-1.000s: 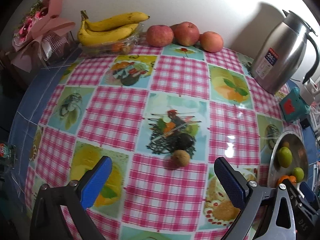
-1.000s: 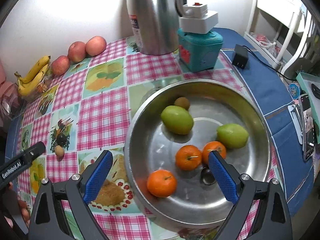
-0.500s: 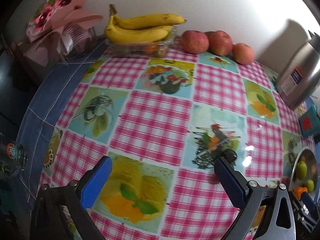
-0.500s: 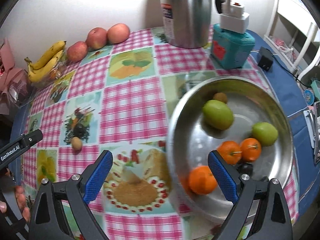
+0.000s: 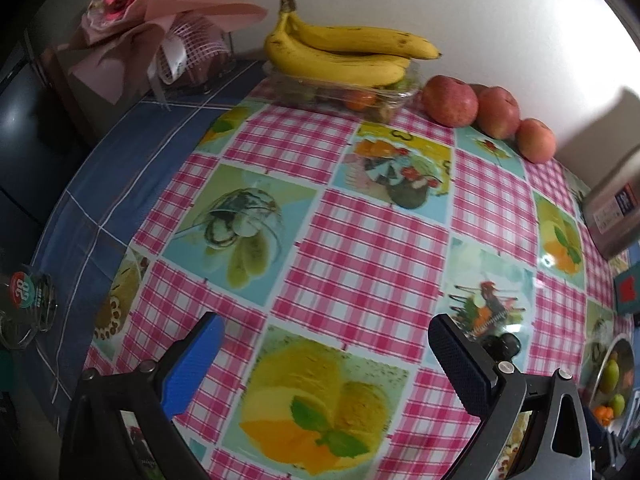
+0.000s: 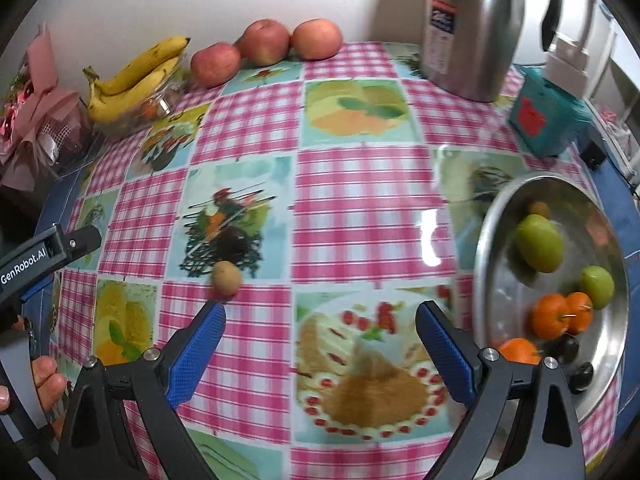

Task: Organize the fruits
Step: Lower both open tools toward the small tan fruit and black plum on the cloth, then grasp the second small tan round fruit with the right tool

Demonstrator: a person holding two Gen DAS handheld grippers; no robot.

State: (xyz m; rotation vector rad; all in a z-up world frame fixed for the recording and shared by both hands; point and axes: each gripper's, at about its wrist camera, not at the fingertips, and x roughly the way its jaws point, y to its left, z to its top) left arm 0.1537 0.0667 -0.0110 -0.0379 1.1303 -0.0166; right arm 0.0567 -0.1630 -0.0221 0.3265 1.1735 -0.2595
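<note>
The right gripper (image 6: 320,344) and left gripper (image 5: 324,360) both stood wide and empty. The small brown round fruit (image 6: 226,278) lay near the table's front-left edge, just beside a dark plum (image 6: 235,241). The right gripper should straddle the brown fruit alone before closing, then carry it to the steel bowl (image 6: 486,240).

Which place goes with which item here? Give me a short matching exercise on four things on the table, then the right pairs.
Items:
1. bananas
2. small brown fruit
3. oranges
4. steel kettle

Places:
A. inside the metal bowl
B. alone on the tablecloth, just ahead of the right gripper
C. on top of a clear plastic box
D. at the table's far edge, beside the teal box

Pairs: 1-C, 2-B, 3-A, 4-D
</note>
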